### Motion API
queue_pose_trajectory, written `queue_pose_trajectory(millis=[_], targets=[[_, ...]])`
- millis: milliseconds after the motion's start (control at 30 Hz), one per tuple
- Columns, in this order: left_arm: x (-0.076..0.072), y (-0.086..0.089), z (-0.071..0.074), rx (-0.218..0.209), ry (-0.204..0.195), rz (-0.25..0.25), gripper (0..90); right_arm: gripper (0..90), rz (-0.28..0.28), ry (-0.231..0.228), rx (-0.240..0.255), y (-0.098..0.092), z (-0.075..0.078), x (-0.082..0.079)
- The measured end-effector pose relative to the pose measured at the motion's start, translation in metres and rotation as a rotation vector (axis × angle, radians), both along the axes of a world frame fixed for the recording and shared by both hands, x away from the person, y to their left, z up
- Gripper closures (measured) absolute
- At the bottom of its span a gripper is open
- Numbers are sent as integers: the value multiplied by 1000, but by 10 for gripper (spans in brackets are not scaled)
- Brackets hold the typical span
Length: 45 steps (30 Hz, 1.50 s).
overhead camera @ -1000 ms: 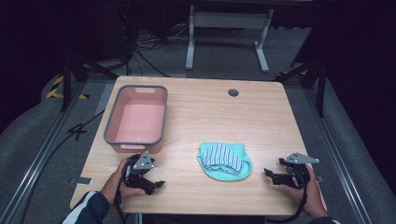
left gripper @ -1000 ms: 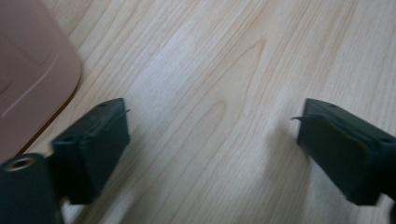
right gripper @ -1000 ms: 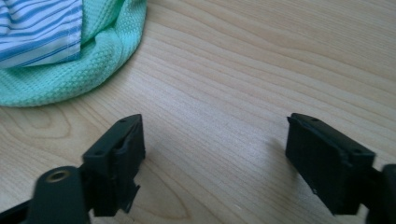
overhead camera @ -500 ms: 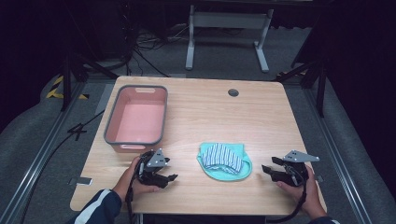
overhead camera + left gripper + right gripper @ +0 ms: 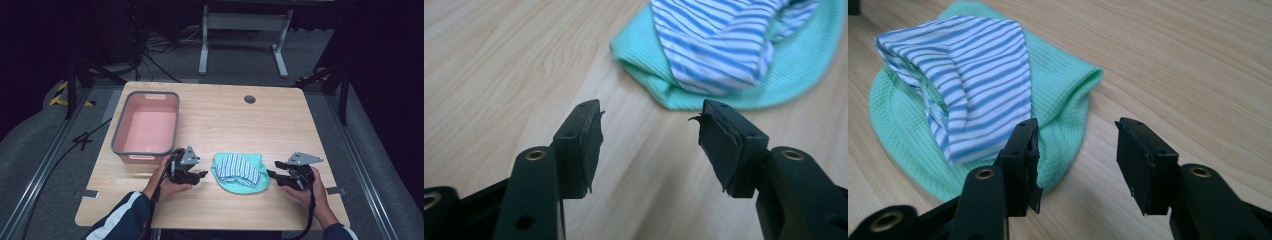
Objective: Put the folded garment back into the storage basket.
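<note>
At the bottom of the high view our two forearms come in, one on each side of the cloth pile, so that each hand-held gripper can take its own edge. The left hand-held gripper (image 5: 199, 175) sits low and left of centre, its jaws spread apart and empty, pointing right toward the cloths. In the left gripper view those jaws frame bare wood, with the green cloth (image 5: 724, 75) just beyond them in the upper right of the frame, not yet touched. The right hand-held gripper (image 5: 272, 174) sits low and right of centre, jaws likewise apart and holding nothing. In the right gripper view its left jaw stands in front of the green hem (image 5: 1068, 120); whether it touches we cannot tell.

The striped cloth (image 5: 239, 167) lies folded on top of the green cloth, in the lower middle of the high view, on the counter (image 5: 225, 120). We judge the grippers are lined up to grip the pile from both sides.

Farther up and to the left stands the pink bin (image 5: 147, 127), empty, with its open top facing us, the likely place for the cloths. A small round hole (image 5: 249, 99) sits near the counter's far edge.
</note>
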<state>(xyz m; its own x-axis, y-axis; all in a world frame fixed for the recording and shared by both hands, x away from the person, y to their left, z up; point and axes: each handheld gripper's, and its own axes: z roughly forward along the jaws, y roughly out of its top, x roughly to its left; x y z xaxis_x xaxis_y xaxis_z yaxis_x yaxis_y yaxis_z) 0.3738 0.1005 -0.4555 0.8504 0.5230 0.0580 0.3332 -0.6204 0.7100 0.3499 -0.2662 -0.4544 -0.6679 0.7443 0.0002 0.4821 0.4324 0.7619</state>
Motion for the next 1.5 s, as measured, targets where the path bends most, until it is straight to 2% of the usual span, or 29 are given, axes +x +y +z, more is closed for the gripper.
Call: queue_pose_trajectory(millis=[100,200,267,333,400,567,600,767,900,1067,1100,1300,1367,1500], targets=[[7,-12,-3,7,-13,13,439,536,7,4,4,7,1,7],[15,-20,-6,-2,-6,27,440,540,13,5,-5,15,1,13],[22,-23,-7,-35,15,28,435,540,18,8,-6,19,1,17],[26,-26,-8,-39,8,44,425,539,17,8,-6,22,0,21],[32,-27,-10,-67,12,49,419,534,14,16,-4,26,-1,25],[34,-33,-18,-43,30,40,409,530,0,52,-23,31,-9,31],[34,-34,-20,-51,38,50,404,530,1,58,-27,31,-11,32],[37,-32,-23,-68,73,39,378,511,-3,95,-43,33,-19,33],[40,-30,-25,-76,114,33,359,521,1,90,-36,34,-21,31],[39,-32,-26,-80,113,26,363,589,17,90,-33,35,-21,30],[39,-31,-25,-76,112,14,373,615,18,93,-32,35,-21,29],[37,-33,-24,-111,164,-45,688,725,32,107,-17,37,-20,28],[37,-33,-25,-126,178,-59,723,746,34,108,-14,37,-20,27],[36,-35,-24,-118,175,-67,809,798,35,115,-6,38,-20,27]])
